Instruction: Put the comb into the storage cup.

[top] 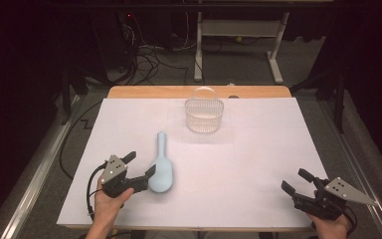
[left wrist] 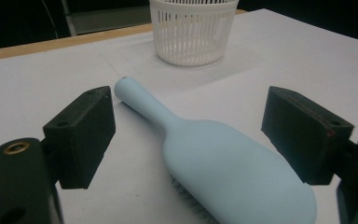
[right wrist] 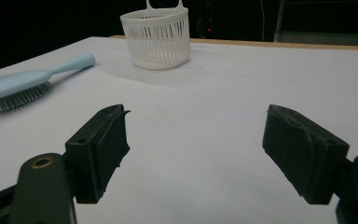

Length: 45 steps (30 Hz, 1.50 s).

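Left gripper view puts the pale blue hairbrush (left wrist: 223,172) nearest, its broad head lying bristles-down on the white table cover (left wrist: 37,93) between the two black jaws, which stand wide apart with clear gaps to the brush on either side. From the head, the brush narrows into a round handle that runs away toward the white slotted basket (left wrist: 193,30) at the far end of the table.

High view shows the same long axis: the brush (top: 161,167) lies nearly straight up the table, head at the near end, handle tip pointing away and leaning slightly left, toward the far edge. It sits left of centre, well apart from the basket (top: 204,115).

The left gripper (top: 140,169) is held in a hand at the near left corner, angled to the right and forward, one jaw just beside the brush head; whether it touches cannot be told. The right gripper (top: 295,181) rests low in a hand (top: 334,225) at the near right corner, pointing left and up the table, jaws spread with only bare cover between them, well apart from the brush.
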Each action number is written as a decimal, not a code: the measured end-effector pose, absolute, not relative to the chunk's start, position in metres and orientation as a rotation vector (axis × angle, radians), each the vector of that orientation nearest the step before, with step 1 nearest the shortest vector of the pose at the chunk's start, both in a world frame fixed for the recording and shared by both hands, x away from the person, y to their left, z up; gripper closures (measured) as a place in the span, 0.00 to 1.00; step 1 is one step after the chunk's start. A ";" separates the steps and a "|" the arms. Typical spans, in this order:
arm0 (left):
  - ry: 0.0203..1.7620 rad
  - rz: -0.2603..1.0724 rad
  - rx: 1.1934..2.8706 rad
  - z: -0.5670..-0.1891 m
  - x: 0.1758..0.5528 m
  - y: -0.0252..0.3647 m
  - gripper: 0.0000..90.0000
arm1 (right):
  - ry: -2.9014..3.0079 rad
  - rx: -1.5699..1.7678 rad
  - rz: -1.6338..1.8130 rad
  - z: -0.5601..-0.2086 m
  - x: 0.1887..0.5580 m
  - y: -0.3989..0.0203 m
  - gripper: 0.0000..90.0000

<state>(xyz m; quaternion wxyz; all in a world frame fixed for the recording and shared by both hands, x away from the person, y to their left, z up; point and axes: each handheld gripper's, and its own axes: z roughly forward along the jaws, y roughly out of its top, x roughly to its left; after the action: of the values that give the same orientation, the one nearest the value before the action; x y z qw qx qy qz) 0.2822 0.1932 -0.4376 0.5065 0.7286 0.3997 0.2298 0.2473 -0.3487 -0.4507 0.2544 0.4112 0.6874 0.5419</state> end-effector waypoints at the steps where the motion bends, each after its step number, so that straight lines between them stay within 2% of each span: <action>1: 0.961 0.553 1.757 -0.437 0.283 0.192 0.20 | 1.868 1.117 1.472 -0.451 0.247 -0.349 0.25; 22: 0.908 0.525 1.799 -0.431 0.297 0.164 0.23 | 1.868 1.113 1.476 -0.451 0.247 -0.349 0.25; 28: 0.906 0.506 1.813 -0.430 0.301 0.156 0.25 | 1.868 1.113 1.476 -0.450 0.247 -0.349 0.25; 29: 0.903 0.501 1.816 -0.429 0.302 0.155 0.28 | 1.869 1.112 1.478 -0.450 0.247 -0.349 0.25; 35: 0.906 0.500 1.835 -0.427 0.309 0.151 0.31 | 1.869 1.112 1.479 -0.451 0.247 -0.349 0.25; 45: 0.933 0.488 1.861 -0.422 0.323 0.144 0.32 | 1.870 1.115 1.482 -0.450 0.247 -0.349 0.25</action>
<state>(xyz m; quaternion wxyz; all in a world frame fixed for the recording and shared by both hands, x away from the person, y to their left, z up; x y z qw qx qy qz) 0.3232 0.1441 -0.4225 0.4810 0.7631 0.3825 0.2002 0.2470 -0.3488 -0.4505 0.2515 0.4098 0.6872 0.5446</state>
